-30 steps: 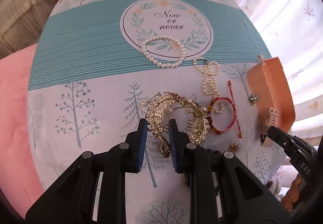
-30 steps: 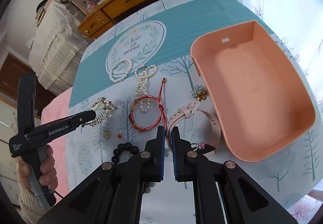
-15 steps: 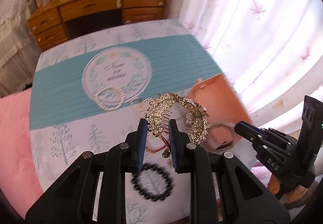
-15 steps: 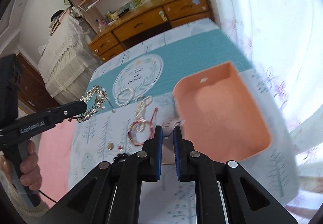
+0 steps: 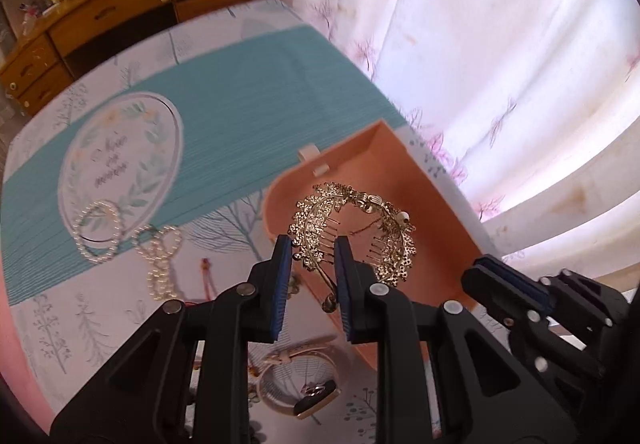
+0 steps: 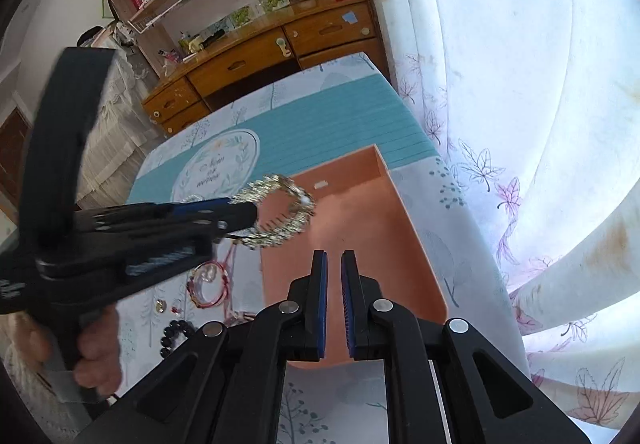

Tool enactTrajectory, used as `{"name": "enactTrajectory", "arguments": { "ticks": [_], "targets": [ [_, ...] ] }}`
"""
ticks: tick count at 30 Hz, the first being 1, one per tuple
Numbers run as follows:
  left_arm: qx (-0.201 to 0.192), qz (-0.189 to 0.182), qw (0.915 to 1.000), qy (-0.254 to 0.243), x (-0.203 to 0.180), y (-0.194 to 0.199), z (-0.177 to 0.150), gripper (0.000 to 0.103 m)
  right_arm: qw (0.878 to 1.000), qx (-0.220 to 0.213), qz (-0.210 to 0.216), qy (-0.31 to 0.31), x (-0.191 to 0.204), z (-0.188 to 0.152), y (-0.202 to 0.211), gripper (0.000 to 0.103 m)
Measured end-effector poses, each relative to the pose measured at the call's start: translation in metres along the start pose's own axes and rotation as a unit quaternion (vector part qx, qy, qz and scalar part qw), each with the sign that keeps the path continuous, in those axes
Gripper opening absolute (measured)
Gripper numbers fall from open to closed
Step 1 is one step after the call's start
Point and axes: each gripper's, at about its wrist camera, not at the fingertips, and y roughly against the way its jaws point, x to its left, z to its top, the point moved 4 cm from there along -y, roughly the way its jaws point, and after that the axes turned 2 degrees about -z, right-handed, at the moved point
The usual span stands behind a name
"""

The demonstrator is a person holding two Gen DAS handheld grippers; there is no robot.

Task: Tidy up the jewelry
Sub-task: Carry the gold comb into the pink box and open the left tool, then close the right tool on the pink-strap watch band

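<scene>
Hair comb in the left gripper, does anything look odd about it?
Nothing looks damaged. The hair comb hangs tilted over the tray, pinched at one edge by the left gripper, so the grip looks a bit off-centre.

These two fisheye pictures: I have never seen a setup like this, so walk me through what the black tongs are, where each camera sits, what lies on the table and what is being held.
There is no robot here. A person holds one hand-operated pair of tongs in each hand, and a fisheye camera on each looks forward along its two fingers.

In the left wrist view, the left tongs are shut on a gold hair comb, carried in the air over the open peach box. The right wrist view shows the same comb from the side.

The right tongs hold nothing; their fingers stand nearly shut, with a narrow gap.

On the patterned tablecloth lie a pearl bracelet, a second pearl piece, a red cord bracelet, black beads and a pink-strapped watch.
</scene>
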Motion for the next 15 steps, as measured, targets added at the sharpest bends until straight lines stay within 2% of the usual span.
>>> {"name": "enactTrajectory", "arguments": {
  "ticks": [2, 4, 7, 8, 15],
  "targets": [
    [0.017, -0.006, 0.9998, 0.001, -0.002, -0.017, -0.005, 0.019, 1.000, 0.005, -0.007, 0.004, -0.005, -0.006, -0.006, 0.008],
    [0.015, -0.014, 0.9998, -0.001, -0.004, -0.023, -0.008, 0.022, 1.000, 0.017, -0.004, 0.000, -0.008, -0.014, -0.011, 0.008],
    [0.015, -0.033, 0.9993, -0.001, -0.006, -0.021, -0.010, 0.043, 0.999, 0.039, 0.007, -0.009, -0.008, -0.024, -0.024, 0.008],
    [0.012, -0.023, 0.9997, 0.000, -0.006, -0.017, -0.011, 0.053, 0.999, 0.042, 0.007, -0.010, -0.008, -0.026, -0.026, 0.008],
    [-0.022, -0.004, 0.9997, 0.008, 0.015, 0.022, -0.022, 0.054, 0.998, 0.050, 0.032, 0.006, 0.020, -0.034, -0.034, 0.008]
  ]
}}
